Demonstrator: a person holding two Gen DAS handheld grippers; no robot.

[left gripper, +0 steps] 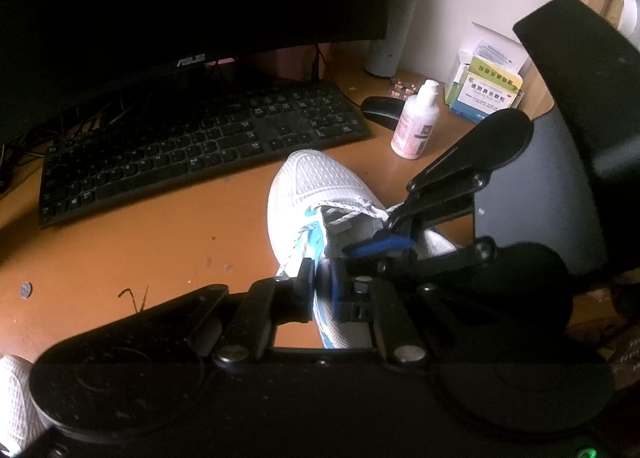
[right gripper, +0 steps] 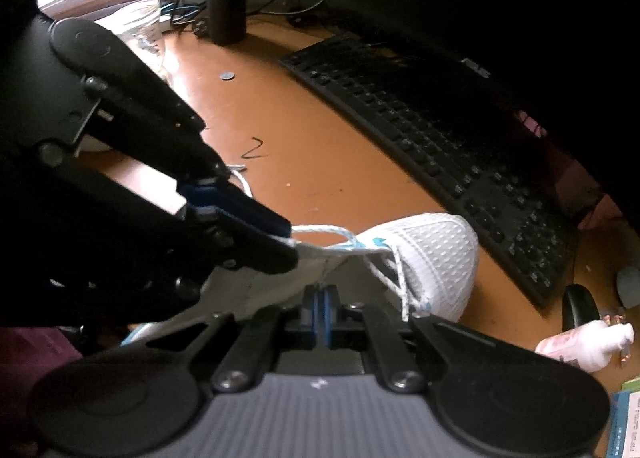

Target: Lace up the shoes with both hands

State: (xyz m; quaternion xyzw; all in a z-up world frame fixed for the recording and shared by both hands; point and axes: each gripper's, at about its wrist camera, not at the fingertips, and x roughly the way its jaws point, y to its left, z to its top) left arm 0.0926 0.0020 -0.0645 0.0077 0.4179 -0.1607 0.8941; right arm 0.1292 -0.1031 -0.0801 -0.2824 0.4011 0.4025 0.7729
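My left tongs [right gripper: 290, 244] are closed tight on the lace [right gripper: 320, 232], out at the left side of the shoe [right gripper: 436, 254]. The white shoe sits on the brown counter [right gripper: 320, 145], toe toward the black keyboard [right gripper: 440, 145]. My right tongs [right gripper: 320, 308] are pinched closed just above the shoe's middle. I can't tell if they hold any lace.

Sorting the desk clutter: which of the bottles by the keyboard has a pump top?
The small white bottle with the pink label, beside the mouse; the tall grey one behind it has none.
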